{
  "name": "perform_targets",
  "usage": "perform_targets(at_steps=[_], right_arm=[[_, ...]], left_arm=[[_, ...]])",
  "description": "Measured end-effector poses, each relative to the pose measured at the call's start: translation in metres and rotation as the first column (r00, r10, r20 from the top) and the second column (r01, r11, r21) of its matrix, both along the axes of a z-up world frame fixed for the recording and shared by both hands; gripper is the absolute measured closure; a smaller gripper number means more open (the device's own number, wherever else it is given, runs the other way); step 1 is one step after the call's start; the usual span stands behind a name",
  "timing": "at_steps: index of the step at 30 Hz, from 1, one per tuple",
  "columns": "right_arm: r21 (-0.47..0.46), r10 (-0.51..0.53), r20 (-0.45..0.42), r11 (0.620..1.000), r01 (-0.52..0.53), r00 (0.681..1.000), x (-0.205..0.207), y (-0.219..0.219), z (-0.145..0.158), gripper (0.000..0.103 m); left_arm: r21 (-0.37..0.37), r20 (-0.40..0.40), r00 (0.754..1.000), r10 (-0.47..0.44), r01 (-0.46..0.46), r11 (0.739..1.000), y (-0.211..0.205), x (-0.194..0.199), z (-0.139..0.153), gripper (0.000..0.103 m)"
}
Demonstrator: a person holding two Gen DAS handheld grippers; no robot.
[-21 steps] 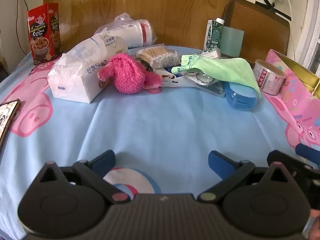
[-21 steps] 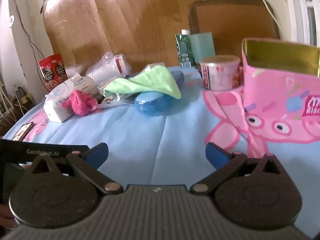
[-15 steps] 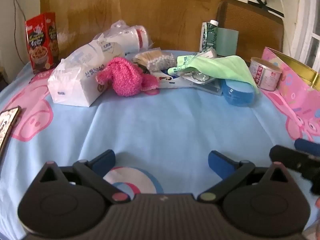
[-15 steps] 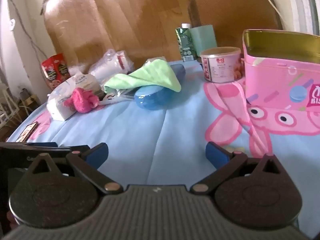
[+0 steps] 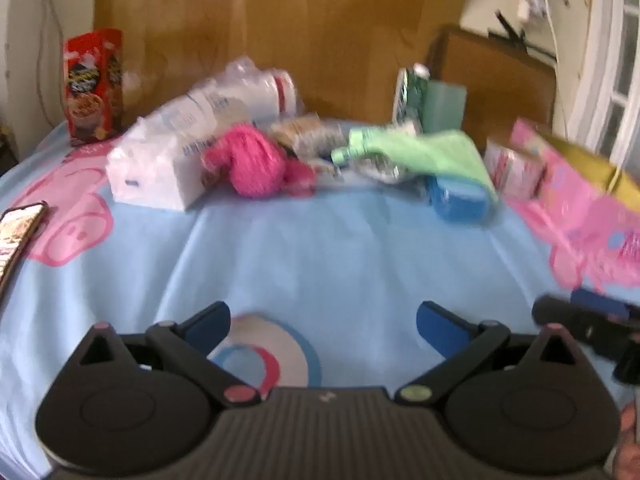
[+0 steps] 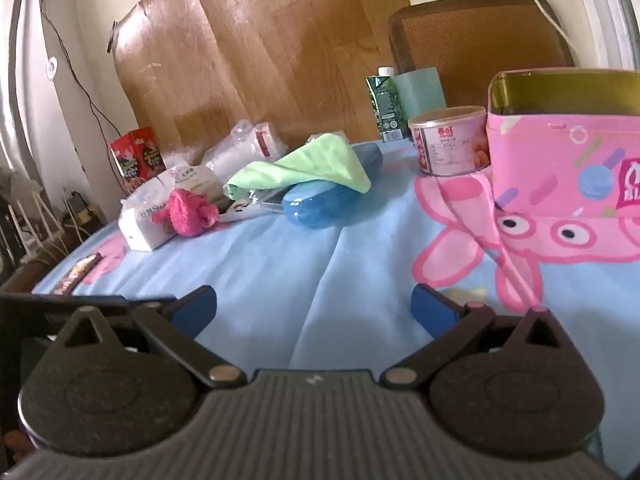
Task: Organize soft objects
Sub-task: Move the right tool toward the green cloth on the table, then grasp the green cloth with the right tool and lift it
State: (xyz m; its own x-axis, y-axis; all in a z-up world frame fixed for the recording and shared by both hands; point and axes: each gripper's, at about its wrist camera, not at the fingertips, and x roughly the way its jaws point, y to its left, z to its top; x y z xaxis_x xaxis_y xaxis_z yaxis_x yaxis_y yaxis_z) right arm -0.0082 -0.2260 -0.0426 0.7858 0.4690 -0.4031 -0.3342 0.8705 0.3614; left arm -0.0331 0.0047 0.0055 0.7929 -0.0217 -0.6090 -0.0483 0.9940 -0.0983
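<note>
Green cloth (image 6: 308, 166) drapes blue case (image 6: 320, 204); pink tin (image 6: 564, 160) open-topped.

A table under a light-blue cartoon-pig cloth (image 6: 320, 264) carries everything. Far ahead of the right tongs lies a blue case (image 6: 320, 204). Ahead to their left sit a white tissue pack (image 6: 148, 216) and a phone (image 6: 76, 274); ahead to their right stand a round can (image 6: 450, 146) and a pink tin (image 6: 568, 164).

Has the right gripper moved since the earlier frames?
Yes. The right gripper has dropped lower and tilted: in its view the pink tin now sits higher and larger. Jaws open.
</note>
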Motion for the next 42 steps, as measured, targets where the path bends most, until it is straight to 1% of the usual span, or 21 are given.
perform_targets(at_steps=[3,5,8,11,12,15,17,19,21,25,28,36,42], right_arm=[[-0.034,-0.045,0.045,0.998,0.047,0.998,-0.004,0.000,0.002,0.000],[-0.048,-0.055,0.072,0.997,0.059,0.996,-0.005,0.000,0.004,0.000],[-0.079,-0.045,0.097,0.995,0.053,0.994,-0.005,0.005,0.006,0.000],[-0.114,-0.016,0.100,0.993,0.027,0.995,-0.004,0.013,0.005,0.001],[-0.127,-0.006,0.101,0.992,0.019,0.995,-0.004,0.016,0.005,0.004],[-0.173,0.012,0.112,0.985,0.007,0.994,-0.001,0.024,0.005,0.013],[-0.190,0.021,0.111,0.982,0.000,0.994,0.004,0.027,0.007,0.030],[-0.198,0.024,0.108,0.980,-0.003,0.994,0.010,0.029,0.010,0.038],[-0.206,0.034,0.106,0.978,-0.011,0.994,0.018,0.031,0.011,0.042],[-0.227,0.049,0.109,0.974,-0.023,0.993,0.036,0.036,0.020,0.043],[-0.257,0.051,0.136,0.966,-0.014,0.989,0.049,0.041,0.028,0.043],[-0.291,0.060,0.158,0.957,-0.012,0.986,0.067,0.046,0.031,0.043],[-0.325,0.072,0.153,0.946,-0.018,0.986,0.077,0.047,0.033,0.043]], left_arm=[[0.064,0.079,0.996,0.039,-0.045,0.997,0.000,-0.003,0.006,0.000],[0.078,0.111,0.993,0.046,-0.055,0.995,0.003,-0.001,0.010,0.000],[0.081,0.131,0.990,0.054,-0.065,0.995,0.011,0.011,0.015,0.000],[0.127,0.173,0.983,0.070,-0.093,0.988,0.014,0.025,0.017,0.000],[0.133,0.180,0.981,0.068,-0.093,0.987,0.015,0.029,0.017,0.000],[0.119,0.181,0.982,0.062,-0.085,0.989,0.018,0.042,0.013,0.000],[0.108,0.167,0.984,0.064,-0.083,0.991,0.021,0.050,0.009,0.000],[0.100,0.153,0.986,0.068,-0.084,0.991,0.021,0.053,0.005,0.000],[0.083,0.166,0.984,0.065,-0.080,0.993,0.024,0.051,0.005,0.000],[0.044,0.143,0.985,0.092,-0.099,0.994,0.031,0.054,0.002,0.000],[0.017,0.130,0.984,0.120,-0.123,0.992,0.036,0.056,0.001,0.000],[0.026,0.124,0.985,0.117,-0.121,0.992,0.034,0.057,0.000,0.000],[0.000,0.094,0.988,0.124,-0.125,0.992,0.038,0.061,-0.003,0.000]])
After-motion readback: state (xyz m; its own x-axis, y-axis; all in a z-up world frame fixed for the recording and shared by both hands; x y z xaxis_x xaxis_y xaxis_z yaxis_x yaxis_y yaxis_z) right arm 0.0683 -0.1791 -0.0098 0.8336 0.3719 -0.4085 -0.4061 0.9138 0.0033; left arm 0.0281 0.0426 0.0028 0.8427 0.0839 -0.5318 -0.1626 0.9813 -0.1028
